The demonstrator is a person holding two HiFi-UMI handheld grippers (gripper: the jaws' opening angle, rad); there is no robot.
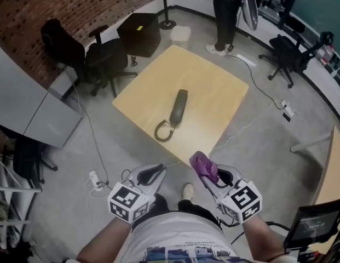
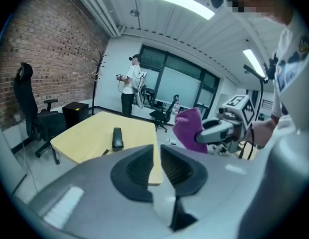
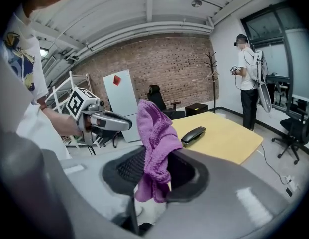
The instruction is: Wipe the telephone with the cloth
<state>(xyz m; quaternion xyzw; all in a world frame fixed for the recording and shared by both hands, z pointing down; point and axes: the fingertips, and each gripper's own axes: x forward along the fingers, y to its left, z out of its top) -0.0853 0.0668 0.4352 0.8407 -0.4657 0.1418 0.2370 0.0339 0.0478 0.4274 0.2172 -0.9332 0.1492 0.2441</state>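
A dark telephone handset (image 1: 179,106) with a coiled cord (image 1: 163,131) lies on the yellow table (image 1: 213,86), ahead of both grippers. My right gripper (image 1: 209,175) is shut on a purple cloth (image 1: 204,165), which stands up out of its jaws short of the table's near corner. In the right gripper view the cloth (image 3: 154,133) hangs between the pads, and the telephone (image 3: 193,135) lies beyond. My left gripper (image 1: 153,172) is level with the right one, off the table. Its jaws (image 2: 157,153) stand a narrow gap apart with nothing between them, and the telephone (image 2: 117,137) is farther off.
Black office chairs (image 1: 101,56) and a black box (image 1: 139,33) stand left of and behind the table. A person (image 1: 227,10) stands at the far side, next to another chair (image 1: 290,53). Cables and a power strip (image 1: 94,179) lie on the floor, and a grey cabinet (image 1: 27,108) is at the left.
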